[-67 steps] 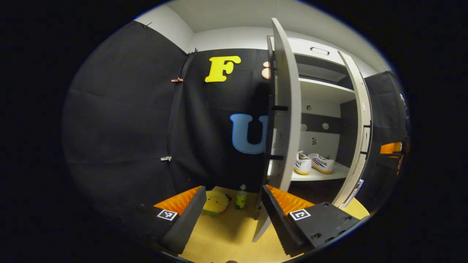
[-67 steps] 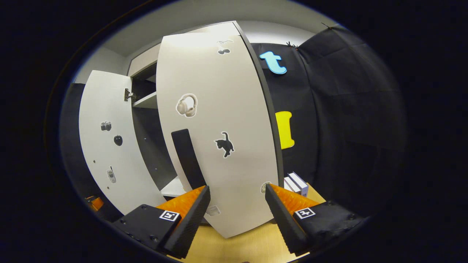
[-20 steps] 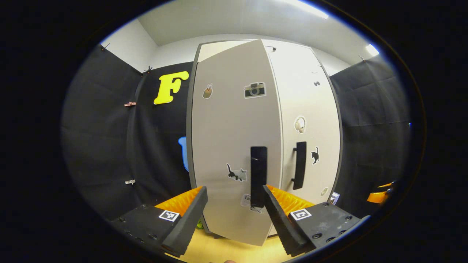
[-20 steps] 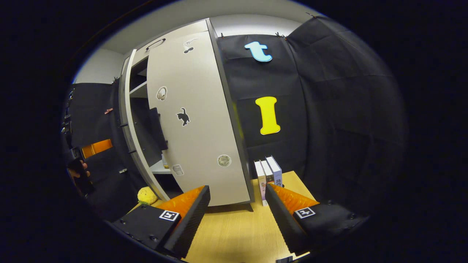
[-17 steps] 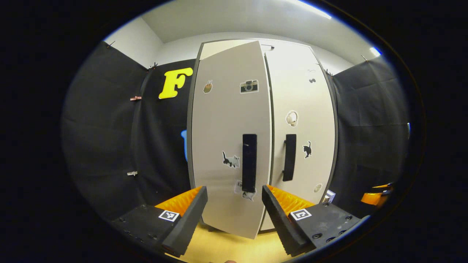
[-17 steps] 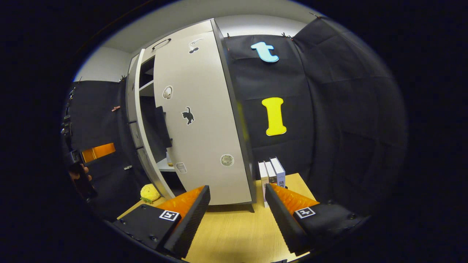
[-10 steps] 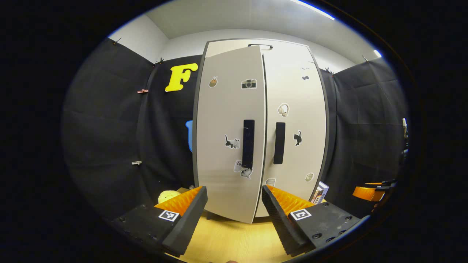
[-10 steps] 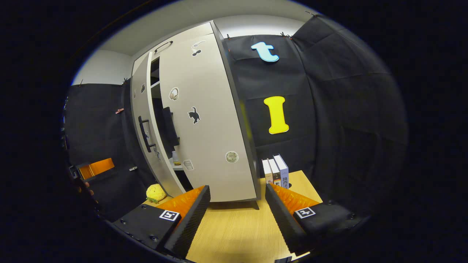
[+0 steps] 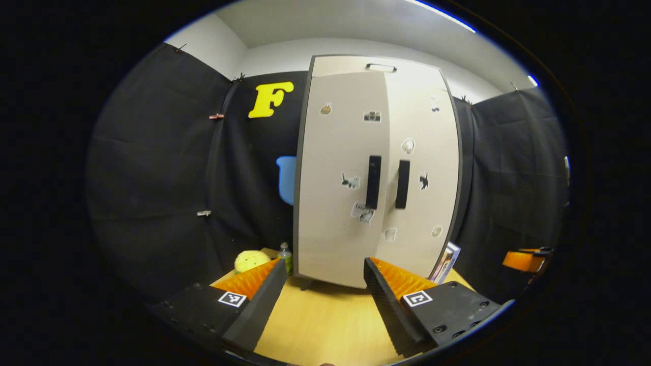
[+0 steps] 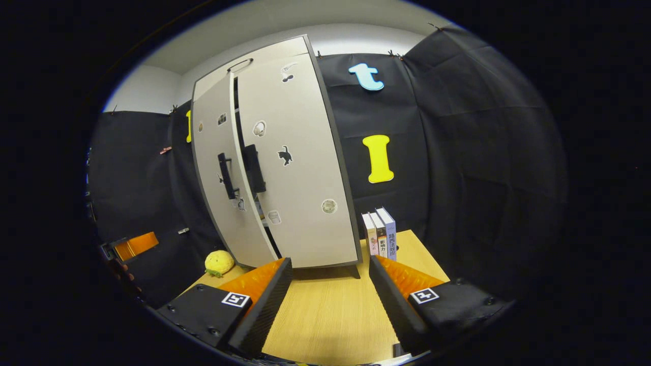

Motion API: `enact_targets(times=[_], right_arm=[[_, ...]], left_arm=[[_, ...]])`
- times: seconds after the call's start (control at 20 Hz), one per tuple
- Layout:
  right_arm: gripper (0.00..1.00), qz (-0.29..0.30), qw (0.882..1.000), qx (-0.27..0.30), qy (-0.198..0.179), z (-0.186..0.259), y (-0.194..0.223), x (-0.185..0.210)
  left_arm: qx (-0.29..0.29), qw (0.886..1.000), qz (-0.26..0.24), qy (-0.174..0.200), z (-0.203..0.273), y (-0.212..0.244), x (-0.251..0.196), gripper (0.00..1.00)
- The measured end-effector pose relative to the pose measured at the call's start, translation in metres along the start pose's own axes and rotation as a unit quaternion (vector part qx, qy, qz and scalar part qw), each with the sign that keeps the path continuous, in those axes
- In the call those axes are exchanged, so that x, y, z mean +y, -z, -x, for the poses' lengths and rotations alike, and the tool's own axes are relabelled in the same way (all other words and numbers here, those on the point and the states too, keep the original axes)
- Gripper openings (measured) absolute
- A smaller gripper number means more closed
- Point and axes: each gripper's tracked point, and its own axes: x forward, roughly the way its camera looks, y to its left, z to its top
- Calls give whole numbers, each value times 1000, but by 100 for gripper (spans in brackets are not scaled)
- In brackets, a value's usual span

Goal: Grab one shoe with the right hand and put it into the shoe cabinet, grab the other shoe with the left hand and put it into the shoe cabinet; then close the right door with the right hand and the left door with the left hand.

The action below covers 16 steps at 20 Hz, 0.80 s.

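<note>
Two doors: the left door and right door of the shoe cabinet fill the centre of the left gripper view, faces flush or nearly so. In the right gripper view a thin dark slit runs between the left door and the right door, so the left one may not be fully seated.
Handles: one dark vertical handle on the left door and its twin on the right sit side by side at the meeting edge — placed there so each hand can push its own leaf.
Shoes: cannot be seen; judged to be behind the doors inside the cabinet.
Left gripper: bottom centre of its own view, jaws wide apart, holding nothing, well apart from the cabinet.
Right gripper: bottom centre of its own view, jaws spread, empty, clear of the doors — a stand-off that suits a finished push.
Table: pale wood, bearing the cabinet.
Bystanders: three books upright just right of the cabinet; a yellow plush toy and a small bottle at its left foot.
Progress: judged at or near the end.
</note>
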Motion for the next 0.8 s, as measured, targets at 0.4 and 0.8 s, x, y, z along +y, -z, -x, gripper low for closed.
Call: enact_targets(times=[0.4,0.8], right_arm=[[98,11,1000,16,8,52,37,16],[98,3,1000,20,17,59,34,16]], left_arm=[[-16,1000,4,-2,33,26,14,96],[0,1000,24,6,36,36,19,95]])
